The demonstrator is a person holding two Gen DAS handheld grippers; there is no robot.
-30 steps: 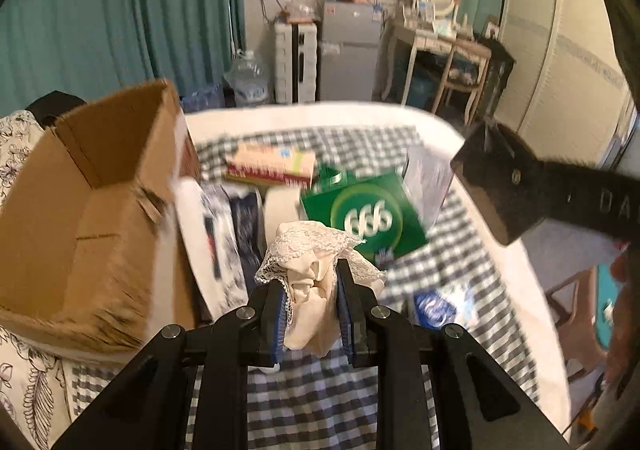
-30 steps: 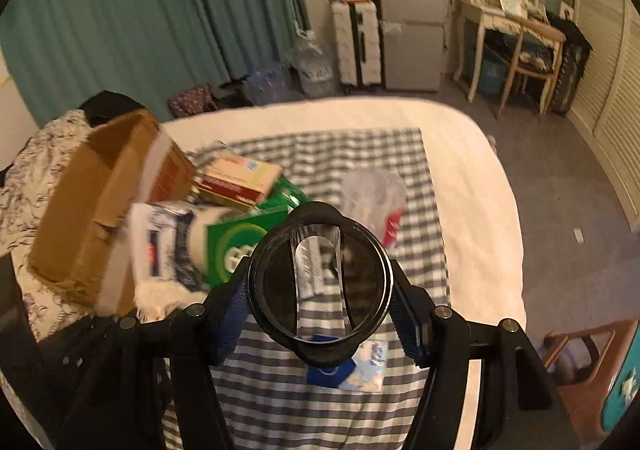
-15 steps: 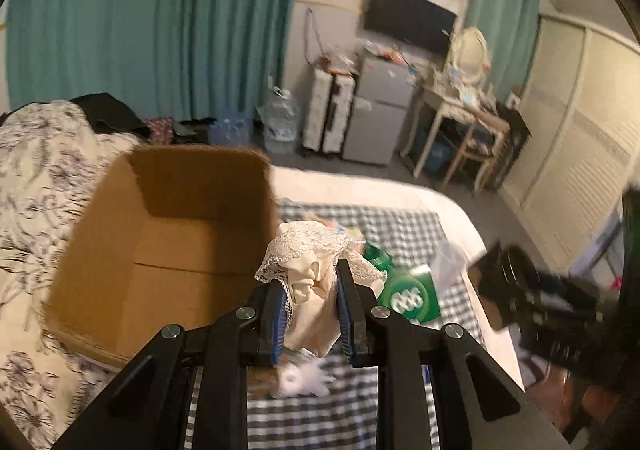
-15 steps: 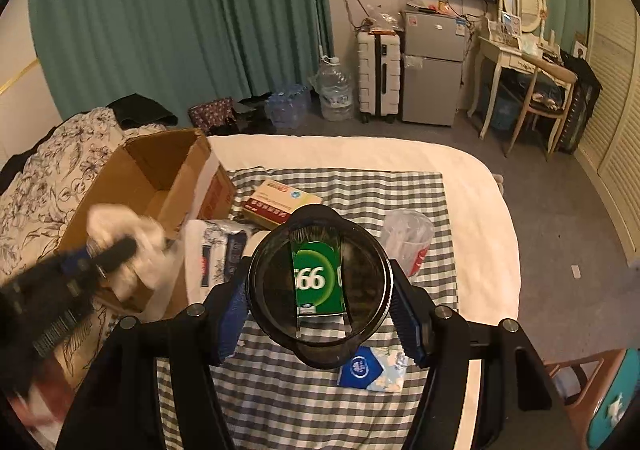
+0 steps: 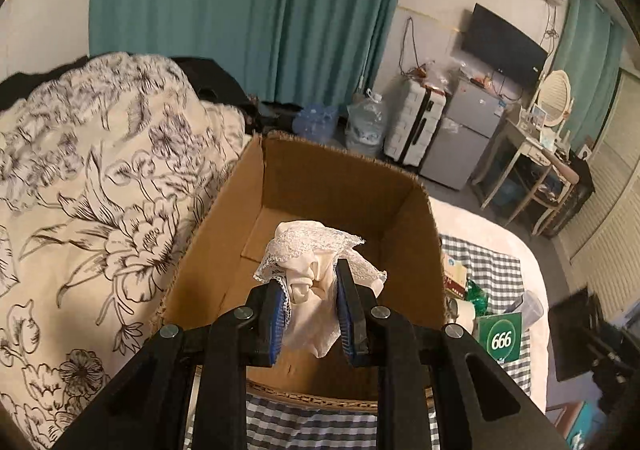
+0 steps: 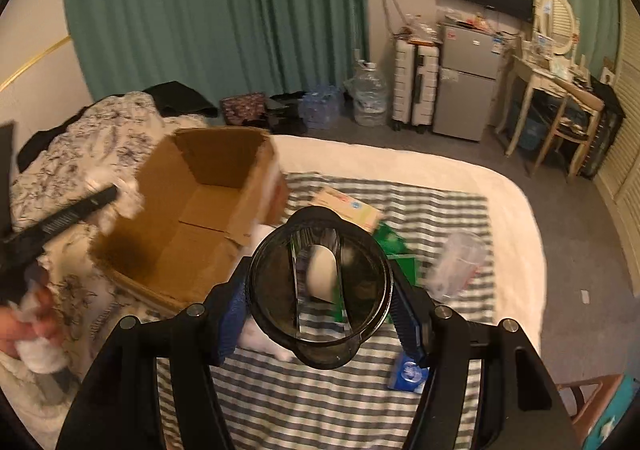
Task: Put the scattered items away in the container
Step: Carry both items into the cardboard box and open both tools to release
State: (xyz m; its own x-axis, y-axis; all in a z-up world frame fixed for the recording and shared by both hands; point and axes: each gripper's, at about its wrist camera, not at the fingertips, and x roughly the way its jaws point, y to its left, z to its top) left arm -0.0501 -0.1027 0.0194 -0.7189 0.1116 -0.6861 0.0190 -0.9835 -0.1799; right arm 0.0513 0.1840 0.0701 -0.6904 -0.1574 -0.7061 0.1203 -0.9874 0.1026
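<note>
My left gripper [image 5: 310, 306] is shut on a cream lace-edged cloth [image 5: 316, 262] and hangs over the open cardboard box [image 5: 344, 185], whose bottom looks bare. In the right wrist view the same box [image 6: 192, 217] sits at the left of the bed, and the left gripper's finger [image 6: 76, 209] reaches in over the box's left edge with the white cloth [image 6: 128, 197] at its tip. My right gripper [image 6: 320, 314] is shut on a round black lid with a clear handle [image 6: 320, 290], held above the checked blanket [image 6: 420, 209].
On the blanket lie a green box marked 666 [image 5: 500, 338], a flat carton [image 6: 348, 207], a clear plastic cup [image 6: 456, 266] and a blue packet [image 6: 408, 372]. A floral quilt [image 5: 80, 177] bulges left of the box. A hand [image 6: 20, 326] holds the left gripper.
My left gripper swung left and up with the cloth, from above the blanket to over the box. The right gripper rose with the lid, and its view turned toward the box.
</note>
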